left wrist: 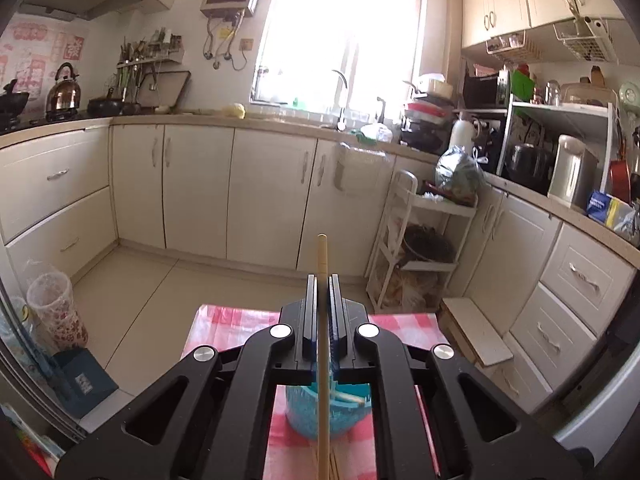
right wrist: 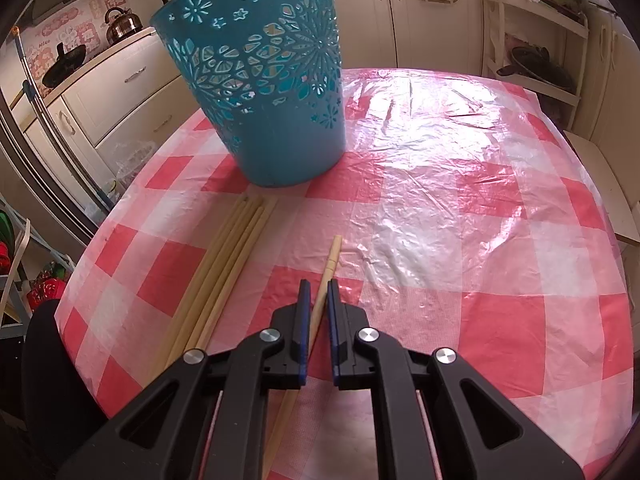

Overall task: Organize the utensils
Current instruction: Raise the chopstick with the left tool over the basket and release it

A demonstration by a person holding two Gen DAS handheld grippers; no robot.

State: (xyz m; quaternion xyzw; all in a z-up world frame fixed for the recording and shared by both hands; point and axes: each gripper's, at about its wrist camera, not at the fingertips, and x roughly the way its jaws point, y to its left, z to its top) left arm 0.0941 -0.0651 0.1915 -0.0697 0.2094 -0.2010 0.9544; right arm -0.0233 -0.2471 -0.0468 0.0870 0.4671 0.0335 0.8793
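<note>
My left gripper (left wrist: 322,280) is shut on a wooden chopstick (left wrist: 322,256), held high above the table, upright between the jaws. Below it stands the blue perforated basket (left wrist: 320,412) with a chopstick (left wrist: 347,397) lying inside. In the right wrist view the blue basket (right wrist: 264,80) stands at the table's far left. My right gripper (right wrist: 318,286) is shut on a single chopstick (right wrist: 331,258) low over the pink checked tablecloth (right wrist: 460,220). Several loose chopsticks (right wrist: 224,264) lie side by side to its left, in front of the basket.
The table edge curves round at the left (right wrist: 80,264) and right (right wrist: 624,240). Kitchen cabinets (left wrist: 256,196), a white trolley rack (left wrist: 420,248) and a low step (left wrist: 476,328) stand beyond the table. A plastic cup (left wrist: 56,308) sits at the left.
</note>
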